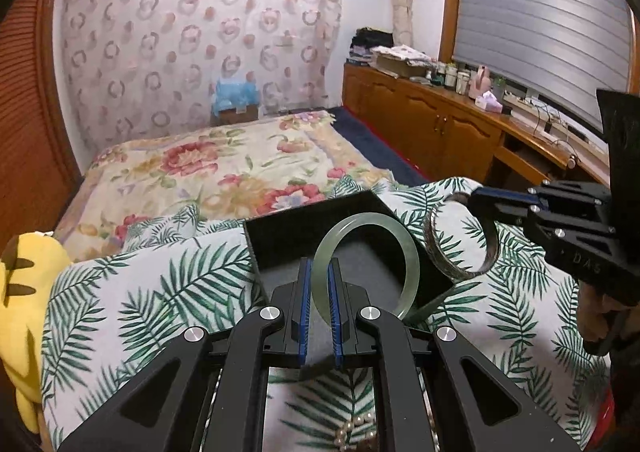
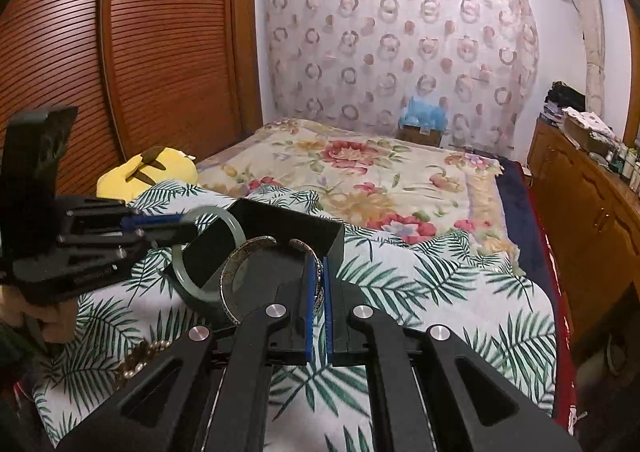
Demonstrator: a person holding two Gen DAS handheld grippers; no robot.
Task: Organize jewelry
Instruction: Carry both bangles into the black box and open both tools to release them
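Note:
My left gripper (image 1: 320, 264) is shut on a pale green jade bangle (image 1: 370, 216), which it holds upright over an open black box (image 1: 288, 236) on a palm-leaf cloth (image 1: 160, 284). My right gripper (image 2: 319, 260) is shut on an engraved silver cuff bracelet (image 2: 229, 278), also held over the black box (image 2: 296, 230). In the left wrist view the right gripper (image 1: 475, 199) comes in from the right with the cuff (image 1: 456, 272) hanging beside the box. In the right wrist view the left gripper (image 2: 191, 227) comes in from the left with the bangle (image 2: 192, 294).
A pearl necklace (image 1: 356, 428) (image 2: 138, 358) lies on the cloth near me. A yellow plush toy (image 1: 20, 292) sits at the left. Behind the cloth is a floral bedspread (image 1: 224, 167), with a wooden cabinet (image 1: 440, 123) to the right and a slatted wardrobe (image 2: 120, 51) to the left.

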